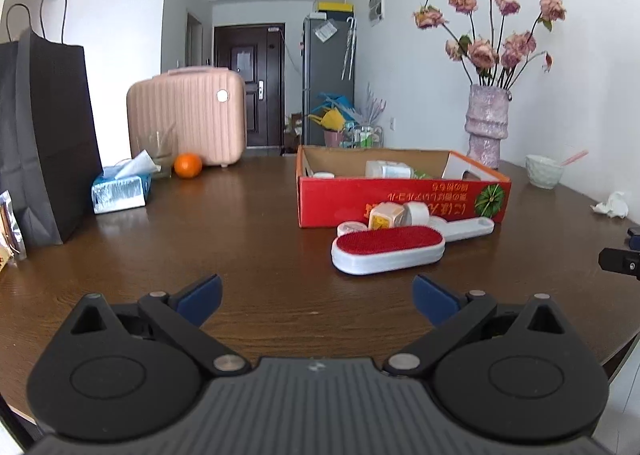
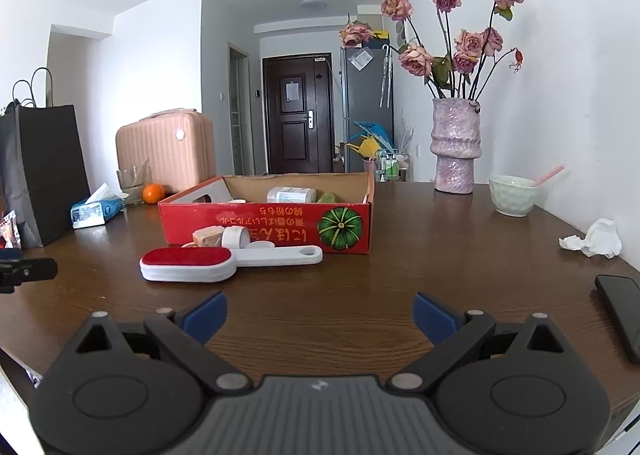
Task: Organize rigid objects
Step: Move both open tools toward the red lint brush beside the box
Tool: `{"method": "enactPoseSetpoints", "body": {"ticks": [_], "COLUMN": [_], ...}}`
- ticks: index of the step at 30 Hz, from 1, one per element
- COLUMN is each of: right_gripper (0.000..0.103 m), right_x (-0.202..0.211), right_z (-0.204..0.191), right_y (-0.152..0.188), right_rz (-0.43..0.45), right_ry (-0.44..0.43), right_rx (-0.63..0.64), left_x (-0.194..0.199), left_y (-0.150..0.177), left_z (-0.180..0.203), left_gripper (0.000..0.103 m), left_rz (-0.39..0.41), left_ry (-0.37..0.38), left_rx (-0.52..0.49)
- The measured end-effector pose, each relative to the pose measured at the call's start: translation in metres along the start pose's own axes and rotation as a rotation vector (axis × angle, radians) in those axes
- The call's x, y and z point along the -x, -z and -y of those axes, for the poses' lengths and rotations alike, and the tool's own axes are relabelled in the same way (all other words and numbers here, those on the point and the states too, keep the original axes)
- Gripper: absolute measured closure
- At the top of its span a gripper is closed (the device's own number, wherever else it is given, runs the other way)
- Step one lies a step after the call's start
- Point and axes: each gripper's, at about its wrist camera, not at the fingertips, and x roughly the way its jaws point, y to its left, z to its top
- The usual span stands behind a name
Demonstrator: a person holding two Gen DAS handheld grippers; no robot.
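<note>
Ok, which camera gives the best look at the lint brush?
The right wrist view: the lint brush lies side-on, red pad and the whole handle visible. In the left wrist view the brush is angled, its head hiding part of the handle.

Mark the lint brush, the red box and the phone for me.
lint brush (image 2: 186,257), right wrist view, on its red bristle pad.
red box (image 2: 280,229), right wrist view, on its printed front wall.
phone (image 2: 622,309), right wrist view, on its dark screen.
</note>
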Motion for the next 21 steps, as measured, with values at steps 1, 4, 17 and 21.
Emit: {"method": "enactPoseSetpoints", "body": {"ticks": [1, 4, 17, 21], "right_gripper": [0.004, 0.004, 0.017, 0.032], "right_x": [-0.003, -0.014, -0.091, -0.135], "right_z": [0.000, -0.001, 0.001, 0.013], "right_y": [0.000, 0.002, -0.031, -0.047], "right_rz": [-0.005, -0.021, -0.047, -0.096], "right_ry": [-0.002, -0.007, -0.094, -0.086], "right_rx": [-0.004, -0.020, -0.065, -0.098], "left_x": [-0.004, -0.015, -0.090, -0.118], "left_y": [0.001, 0.004, -0.024, -0.033], "left_z": [0.000, 0.000, -0.015, -0.016], "left_gripper": [0.000, 0.000, 0.003, 0.014], "left_rz": [-0.011, -0.034, -0.090, -0.111], "left_ry": [-0.003, -0.010, 0.067, 0.098], "left_rx": [-0.005, -0.006, 0.122, 0.130]}}
